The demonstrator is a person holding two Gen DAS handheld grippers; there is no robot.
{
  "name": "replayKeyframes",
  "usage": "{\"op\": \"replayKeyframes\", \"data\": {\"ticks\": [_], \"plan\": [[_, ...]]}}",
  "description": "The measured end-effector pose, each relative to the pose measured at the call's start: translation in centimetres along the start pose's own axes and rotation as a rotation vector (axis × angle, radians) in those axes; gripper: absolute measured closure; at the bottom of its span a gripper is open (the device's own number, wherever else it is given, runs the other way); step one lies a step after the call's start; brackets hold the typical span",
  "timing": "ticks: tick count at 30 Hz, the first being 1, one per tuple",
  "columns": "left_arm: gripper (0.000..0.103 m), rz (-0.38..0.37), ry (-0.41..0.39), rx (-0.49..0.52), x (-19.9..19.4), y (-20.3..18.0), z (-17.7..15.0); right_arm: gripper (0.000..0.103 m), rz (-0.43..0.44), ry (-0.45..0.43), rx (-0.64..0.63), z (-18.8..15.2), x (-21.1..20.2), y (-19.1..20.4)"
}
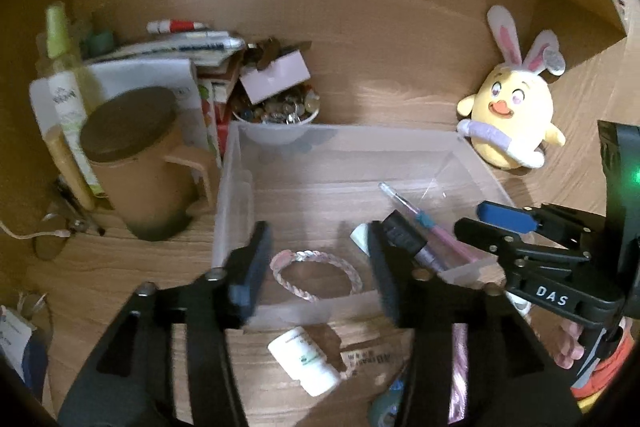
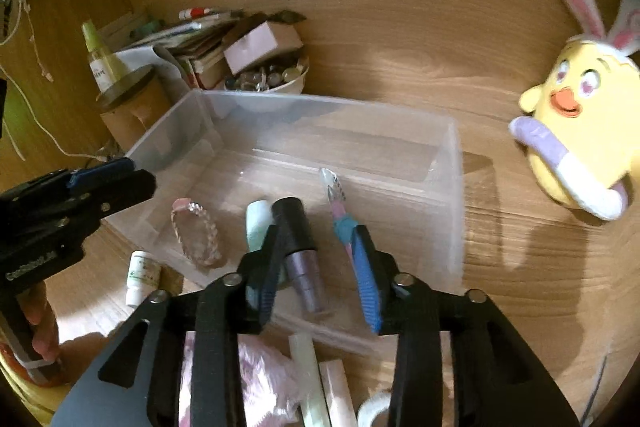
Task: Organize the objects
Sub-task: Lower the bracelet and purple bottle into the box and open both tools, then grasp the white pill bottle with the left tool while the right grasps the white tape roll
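A clear plastic bin (image 1: pixel 236 163) (image 2: pixel 452 187) sits on the wooden desk. Inside lie a pink braided bracelet (image 1: pixel 316 273) (image 2: pixel 196 231), a purple tube with a black cap (image 1: pixel 412 239) (image 2: pixel 298 251), a pink and blue pen (image 1: pixel 424 219) (image 2: pixel 340 211) and a pale mint item (image 2: pixel 256 219). My left gripper (image 1: pixel 320 267) is open over the bin's near wall, jaws either side of the bracelet. My right gripper (image 2: pixel 320 267) is open above the tube, not touching it. A small white bottle (image 1: pixel 306 359) (image 2: pixel 140 277) lies outside the bin.
A yellow bunny-eared plush (image 1: pixel 512 115) (image 2: pixel 576 131) stands right of the bin. A brown lidded mug (image 1: pixel 140 163), a green spray bottle (image 1: pixel 64 75), stacked papers and a bowl of beads (image 1: pixel 276 111) crowd the left. Pink fabric and pale sticks (image 2: pixel 312 379) lie in front.
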State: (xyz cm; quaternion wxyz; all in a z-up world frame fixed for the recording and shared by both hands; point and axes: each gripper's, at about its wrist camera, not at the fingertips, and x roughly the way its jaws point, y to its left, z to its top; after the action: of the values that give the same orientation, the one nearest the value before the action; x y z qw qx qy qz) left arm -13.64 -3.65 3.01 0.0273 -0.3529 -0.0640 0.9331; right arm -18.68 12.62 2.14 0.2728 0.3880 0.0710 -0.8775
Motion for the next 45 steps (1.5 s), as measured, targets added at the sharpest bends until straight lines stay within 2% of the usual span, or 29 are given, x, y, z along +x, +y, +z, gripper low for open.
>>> {"op": "replayKeyframes", "data": {"ticks": [2,8,11,16,21,27,31,34,37,39,41,43,45], "plan": [[0.032,0.01,-0.022,-0.006,-1.0,0.1,-0.1,0.064,-0.002,-0.022,0.005,-0.4,-1.3,-0.2],[0.014,0.044,-0.047,-0.013,-3.0,0.7,-1.1,0.045,-0.052,-0.096,0.012,-1.8,-5.2,-0.6],[0.014,0.054,-0.03,-0.018,-3.2,1.0,-2.1,0.039,-0.094,-0.117,0.022,-3.1,-6.5,-1.0],[0.014,0.069,0.028,-0.018,-2.4,1.3,-4.2,0.039,-0.155,-0.102,0.052,-5.6,-7.0,-1.8],[0.014,0.053,0.111,-0.029,-1.0,1.7,-6.3,0.039,-0.131,-0.023,0.124,-8.2,-5.7,-3.6],[0.015,0.051,0.159,-0.042,0.3,1.8,-7.2,0.039,-0.1,0.049,0.176,-10.1,-3.9,-4.6],[0.026,0.04,0.178,-0.051,1.0,1.7,-7.3,0.042,-0.081,0.053,0.194,-10.4,-3.6,-4.6],[0.031,0.04,0.183,-0.063,1.6,1.8,-7.2,0.054,-0.072,0.065,0.19,-10.3,-3.1,-4.5],[0.04,0.037,0.198,-0.079,2.2,2.0,-7.4,0.067,-0.05,0.064,0.207,-10.3,-3.0,-4.9],[0.047,0.034,0.206,-0.086,2.4,2.2,-7.6,0.067,-0.06,0.059,0.217,-10.2,-3.0,-5.2],[0.063,0.039,0.198,-0.077,2.2,2.3,-7.6,0.067,-0.07,0.047,0.224,-10.3,-3.3,-5.5],[0.074,0.029,0.204,-0.072,2.2,2.4,-7.7,0.068,-0.078,0.028,0.229,-10.2,-3.9,-5.7],[0.074,0.033,0.2,-0.066,2.0,2.5,-7.8,0.068,-0.085,0.008,0.228,-9.9,-4.5,-5.7]]}}
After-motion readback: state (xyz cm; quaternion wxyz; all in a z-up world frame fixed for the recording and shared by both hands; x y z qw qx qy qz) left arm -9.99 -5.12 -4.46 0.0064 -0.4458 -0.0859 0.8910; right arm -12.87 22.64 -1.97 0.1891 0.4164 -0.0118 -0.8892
